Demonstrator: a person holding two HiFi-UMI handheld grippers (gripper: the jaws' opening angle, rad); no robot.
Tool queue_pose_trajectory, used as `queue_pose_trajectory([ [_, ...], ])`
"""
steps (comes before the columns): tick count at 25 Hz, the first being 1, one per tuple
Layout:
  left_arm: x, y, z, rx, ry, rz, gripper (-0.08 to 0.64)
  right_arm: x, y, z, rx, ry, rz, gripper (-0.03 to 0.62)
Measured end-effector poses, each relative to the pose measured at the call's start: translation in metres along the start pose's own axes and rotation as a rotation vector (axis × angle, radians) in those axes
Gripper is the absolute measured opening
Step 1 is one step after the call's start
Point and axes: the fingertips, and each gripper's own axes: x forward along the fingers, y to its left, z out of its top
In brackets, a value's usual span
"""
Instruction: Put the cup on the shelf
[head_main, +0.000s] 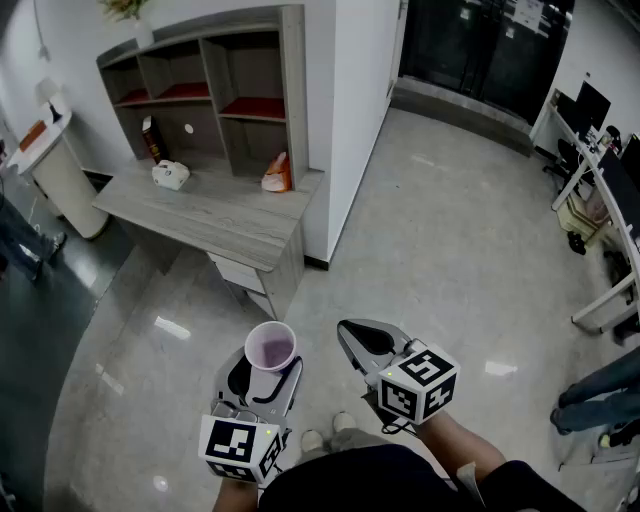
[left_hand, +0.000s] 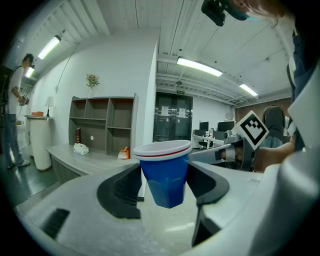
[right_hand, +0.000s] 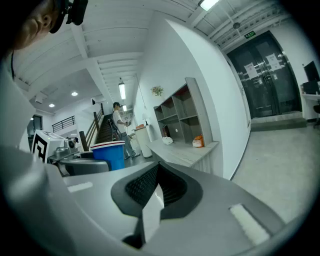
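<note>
A blue cup (head_main: 270, 350) with a white rim and pinkish inside stands upright between the jaws of my left gripper (head_main: 268, 368), which is shut on it. In the left gripper view the cup (left_hand: 165, 172) fills the middle, with the black pads (left_hand: 122, 192) pressing its sides. My right gripper (head_main: 360, 338) is beside it on the right, shut and holding nothing; its view shows the jaws (right_hand: 154, 177) closed together and the cup (right_hand: 110, 154) off to the left. The grey shelf unit (head_main: 250, 90) stands far ahead at the upper left, over a wooden desk (head_main: 200, 215).
On the desk lie a white object (head_main: 170, 175) and an orange bag (head_main: 277, 175); a book (head_main: 153, 138) stands in a lower shelf bay. A white bin (head_main: 55, 160) and a person (head_main: 20, 240) are at the left. Office desks (head_main: 600, 200) line the right.
</note>
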Motion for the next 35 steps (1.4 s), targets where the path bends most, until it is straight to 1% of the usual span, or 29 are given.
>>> queue_pose_trajectory([
  [5, 0.007, 0.004, 0.001, -0.010, -0.010, 0.017, 0.275, 0.005, -0.005, 0.003, -0.034, 0.005, 0.002, -0.002],
  [11, 0.018, 0.001, 0.000, -0.006, 0.005, 0.015, 0.275, 0.006, -0.013, 0.006, -0.019, -0.004, 0.011, 0.000],
  [20, 0.041, -0.002, 0.005, -0.026, -0.001, 0.046, 0.275, 0.009, -0.035, 0.006, -0.024, 0.016, 0.040, 0.000],
  [28, 0.066, -0.006, 0.015, -0.003, -0.008, 0.086, 0.275, 0.010, -0.062, 0.020, -0.042, 0.014, 0.081, 0.000],
  [32, 0.074, -0.003, 0.016, -0.012, 0.000, 0.103, 0.275, 0.017, -0.062, 0.025, -0.047, 0.017, 0.115, 0.000],
  [35, 0.083, -0.003, 0.018, -0.019, 0.003, 0.105, 0.275, 0.023, -0.067, 0.028, -0.060, 0.021, 0.122, 0.000],
])
